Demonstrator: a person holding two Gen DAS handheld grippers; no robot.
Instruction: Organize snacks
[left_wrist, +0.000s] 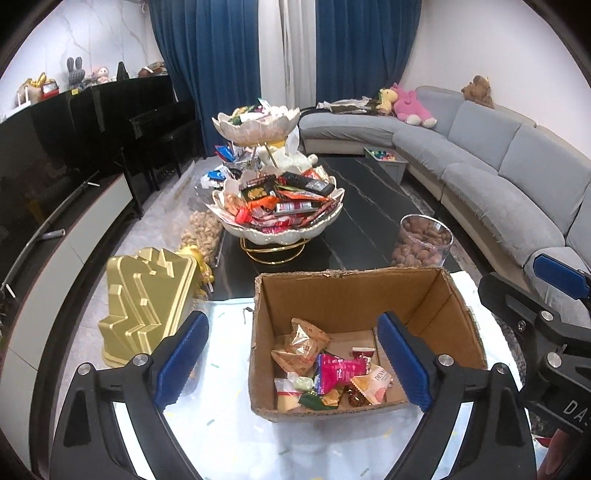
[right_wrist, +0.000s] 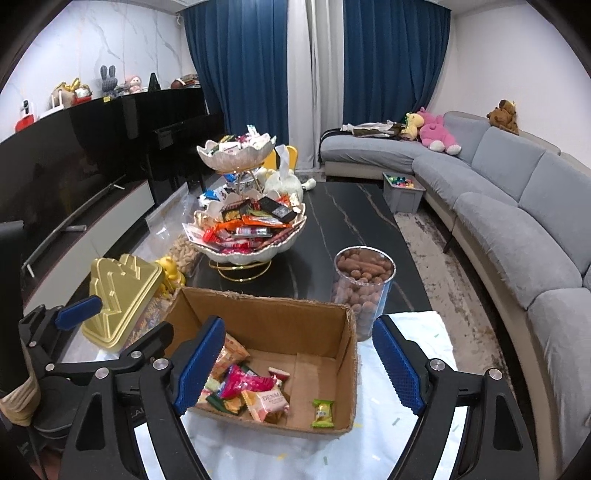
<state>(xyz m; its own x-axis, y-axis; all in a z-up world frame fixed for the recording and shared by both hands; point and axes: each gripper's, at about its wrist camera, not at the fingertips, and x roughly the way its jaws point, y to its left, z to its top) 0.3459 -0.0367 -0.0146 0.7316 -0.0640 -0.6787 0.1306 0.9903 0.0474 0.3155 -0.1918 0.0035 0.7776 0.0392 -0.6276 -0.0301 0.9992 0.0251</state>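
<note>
— Over the box (left_wrist: 369, 332), both grippers spread wide, nothing held: left gripper (left_wrist: 291, 363) astride the near-left wall, right gripper (right_wrist: 299, 363) straddling the right wall.
— Risks?
— Could clip that ragged cardboard rim on the way down and shove the whole box along the slick white sheet (left_wrist: 221, 424). Could also pinch two crinkly packets at once — glossy film, prone to slipping.
— Left to right, then?
— Gold tin (left_wrist: 147, 306), hard and stepped, just left of the box. Then snacks (left_wrist: 332, 373) heaped at the box's near-left floor: foil, clear plastic, a pink sachet. One green sweet (right_wrist: 323, 408) lying apart near the front-right corner. Beyond, tiered stand (left_wrist: 277, 206), scalloped ceramic bowls on gilt wire, piled high — easily toppled by a careless reach. Farther right, clear jar (right_wrist: 364, 291) of brown nuts, smooth-walled, close to the box's far corner.
</note>
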